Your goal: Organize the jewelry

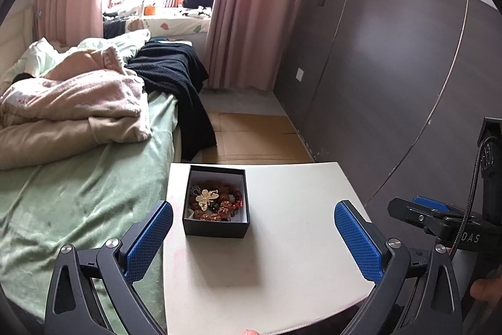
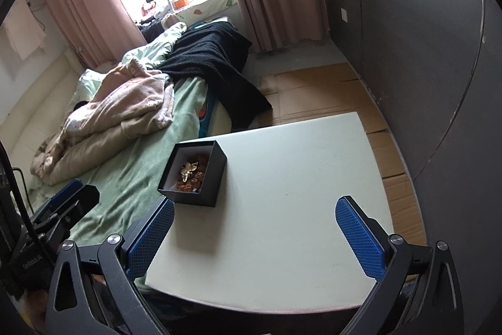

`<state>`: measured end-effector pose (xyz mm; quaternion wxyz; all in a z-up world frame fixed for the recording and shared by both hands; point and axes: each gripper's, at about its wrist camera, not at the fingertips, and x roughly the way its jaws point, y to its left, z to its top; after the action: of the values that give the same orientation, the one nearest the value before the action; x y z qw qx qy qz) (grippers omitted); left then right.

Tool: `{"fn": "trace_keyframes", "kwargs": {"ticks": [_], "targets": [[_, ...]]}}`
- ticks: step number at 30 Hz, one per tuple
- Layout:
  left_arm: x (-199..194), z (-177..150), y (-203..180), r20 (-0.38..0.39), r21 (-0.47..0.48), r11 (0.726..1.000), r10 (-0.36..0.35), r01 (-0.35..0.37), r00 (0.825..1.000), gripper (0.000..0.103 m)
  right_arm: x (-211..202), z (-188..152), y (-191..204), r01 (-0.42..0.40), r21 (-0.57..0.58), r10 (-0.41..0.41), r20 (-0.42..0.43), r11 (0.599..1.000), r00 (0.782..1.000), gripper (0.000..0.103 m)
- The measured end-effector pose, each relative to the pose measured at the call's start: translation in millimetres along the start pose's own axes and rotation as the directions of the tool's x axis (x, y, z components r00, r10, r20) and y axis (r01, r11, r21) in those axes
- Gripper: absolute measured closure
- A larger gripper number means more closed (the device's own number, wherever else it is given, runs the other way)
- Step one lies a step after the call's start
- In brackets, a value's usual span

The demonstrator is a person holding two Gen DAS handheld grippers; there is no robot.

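Observation:
A small black box (image 1: 216,226) with a white lining stands near the left edge of a white table (image 1: 282,240). It holds a heap of jewelry (image 1: 216,203): amber and dark beads with a pale gold butterfly piece on top. My left gripper (image 1: 254,228) hovers above the table just in front of the box, open, nothing between its blue pads. In the right wrist view the same box (image 2: 200,181) sits at the upper left, and my right gripper (image 2: 254,228) is open and empty over the bare table (image 2: 298,209). The right gripper (image 1: 417,212) also shows at the right edge of the left wrist view.
A bed (image 1: 78,209) with a green sheet, a heap of pink and beige blankets (image 1: 72,105) and a black knit throw (image 1: 175,77) borders the table's left side. Flattened cardboard (image 1: 251,134) covers the floor behind. A dark panelled wall (image 1: 392,68) runs along the right.

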<state>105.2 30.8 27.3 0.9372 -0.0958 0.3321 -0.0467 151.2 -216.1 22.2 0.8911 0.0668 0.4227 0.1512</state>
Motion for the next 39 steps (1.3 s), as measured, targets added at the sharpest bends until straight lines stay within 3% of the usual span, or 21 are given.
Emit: {"fn": "trace_keyframes", "kwargs": {"ticks": [22,28,39], "targets": [[-4,-2,-2,0.020,0.005,0.998,0.070,-0.070,0.997,0.001,7,-5,5,-0.014,-0.034,0.013,-0.018,0.999,1.000,0.000],[-7,-2,4,0.022,-0.030,0.998,0.052,-0.051,0.998,0.001,6,-7,6,-0.002,-0.038,0.001,-0.015,0.999,1.000,0.000],[-8,-2,1,0.029,-0.007,0.997,0.075,-0.074,0.997,0.001,5,-8,3,-0.008,-0.034,0.008,-0.014,0.999,1.000,0.000]]}}
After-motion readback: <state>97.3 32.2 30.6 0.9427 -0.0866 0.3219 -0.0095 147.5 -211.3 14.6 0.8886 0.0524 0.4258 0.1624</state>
